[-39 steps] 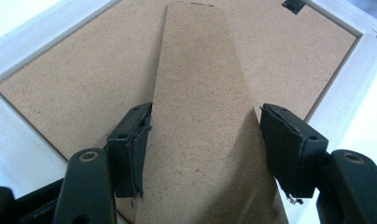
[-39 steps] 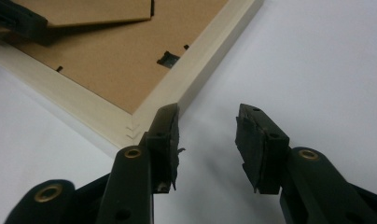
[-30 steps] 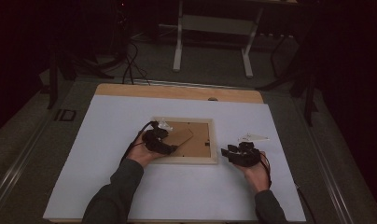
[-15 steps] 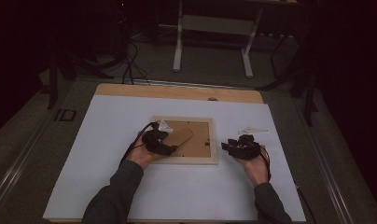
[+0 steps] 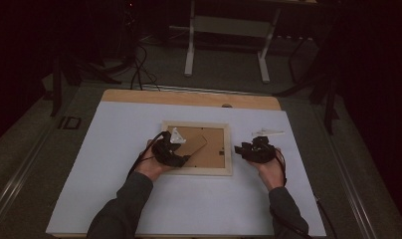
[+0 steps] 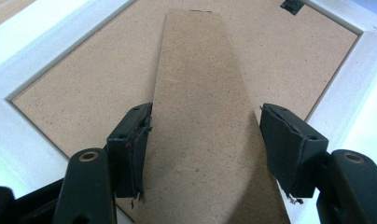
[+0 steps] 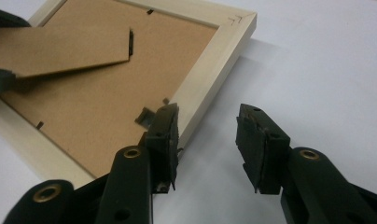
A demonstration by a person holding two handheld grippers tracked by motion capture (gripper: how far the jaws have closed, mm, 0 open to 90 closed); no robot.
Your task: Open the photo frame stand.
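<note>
Fingers of the left gripper stand spread on either side of a brown fibreboard stand flap; the left pad sits against the flap's edge, while the right one stands slightly apart from it, so the flap lies between them without being pinched. That flap rises at a slant off the backing board of a pale wooden picture frame, which lies face down near the middle of the desk. In the high view the left gripper rests over the frame's near left part, held by the person's left hand, with a dark sleeve coming in from the near edge. The right gripper is also spread apart and holds nothing; its left finger hangs over the frame's right rail beside a small metal tab, and its right finger is over bare white desk surface. Seen from above, the right gripper sits just right of the frame, held by the right hand. Just beyond it lies a small white object, too small to identify. Farther off, past the desk's wooden far edge, a pale metal stand and loose cables sit on the dim floor.
</note>
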